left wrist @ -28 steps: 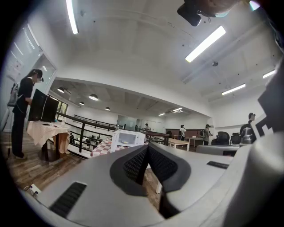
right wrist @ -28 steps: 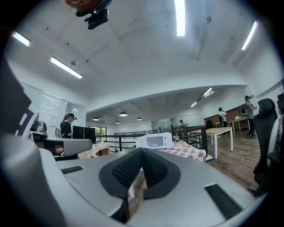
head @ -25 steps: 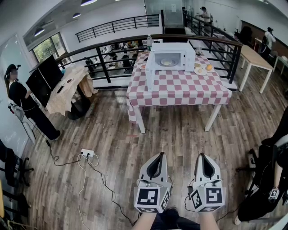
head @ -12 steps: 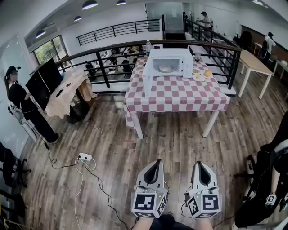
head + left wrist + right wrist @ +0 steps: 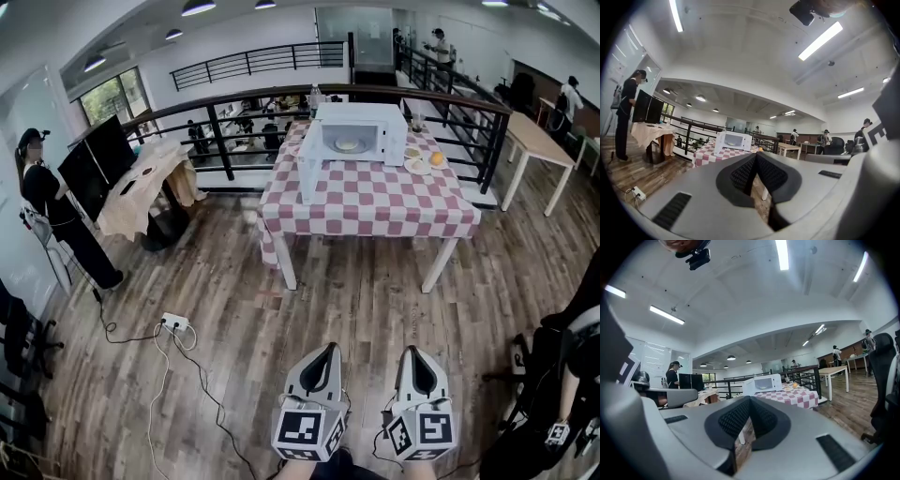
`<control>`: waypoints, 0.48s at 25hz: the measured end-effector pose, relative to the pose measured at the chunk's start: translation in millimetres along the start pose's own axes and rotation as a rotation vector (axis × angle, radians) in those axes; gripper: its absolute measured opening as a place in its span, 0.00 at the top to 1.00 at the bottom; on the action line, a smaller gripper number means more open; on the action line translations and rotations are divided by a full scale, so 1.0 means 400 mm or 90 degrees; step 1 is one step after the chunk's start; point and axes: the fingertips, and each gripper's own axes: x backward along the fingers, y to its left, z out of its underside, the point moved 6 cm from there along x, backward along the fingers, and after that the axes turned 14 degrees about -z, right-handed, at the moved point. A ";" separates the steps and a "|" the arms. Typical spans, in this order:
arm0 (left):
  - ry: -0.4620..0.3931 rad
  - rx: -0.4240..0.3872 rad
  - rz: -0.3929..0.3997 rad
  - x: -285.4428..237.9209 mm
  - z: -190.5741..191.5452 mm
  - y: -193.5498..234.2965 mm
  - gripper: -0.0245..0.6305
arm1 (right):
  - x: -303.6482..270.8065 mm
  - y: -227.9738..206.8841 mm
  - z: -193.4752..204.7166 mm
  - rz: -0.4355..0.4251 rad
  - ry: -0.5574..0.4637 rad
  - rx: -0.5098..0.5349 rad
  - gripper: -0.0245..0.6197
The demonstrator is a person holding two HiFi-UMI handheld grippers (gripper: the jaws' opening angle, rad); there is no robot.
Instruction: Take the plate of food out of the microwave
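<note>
Plate of food (image 5: 347,145) inside microwave (image 5: 373,114) on tabletop (image 5: 375,199), well ahead of left gripper (image 5: 329,348) and right gripper (image 5: 416,351), fingers clenched, empty.

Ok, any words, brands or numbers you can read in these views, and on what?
No text can be read in any view.
The microwave is too small for any brand or panel print to be legible.
The left gripper and right gripper carry only black-and-white square markers, no letters.

The microwave (image 5: 364,117) looks smooth, tablecloth (image 5: 375,202) cloth, floor (image 5: 234,300) wood.
</note>
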 end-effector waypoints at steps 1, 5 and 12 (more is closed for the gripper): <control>0.000 -0.001 0.000 -0.005 -0.001 -0.002 0.94 | -0.002 -0.004 -0.002 0.000 0.001 0.002 0.97; 0.004 -0.003 0.001 -0.033 0.002 -0.005 0.94 | -0.021 -0.024 0.002 0.003 0.004 -0.002 0.97; 0.009 0.007 0.017 -0.151 0.007 0.010 0.94 | -0.108 -0.079 0.006 0.018 0.005 0.000 0.97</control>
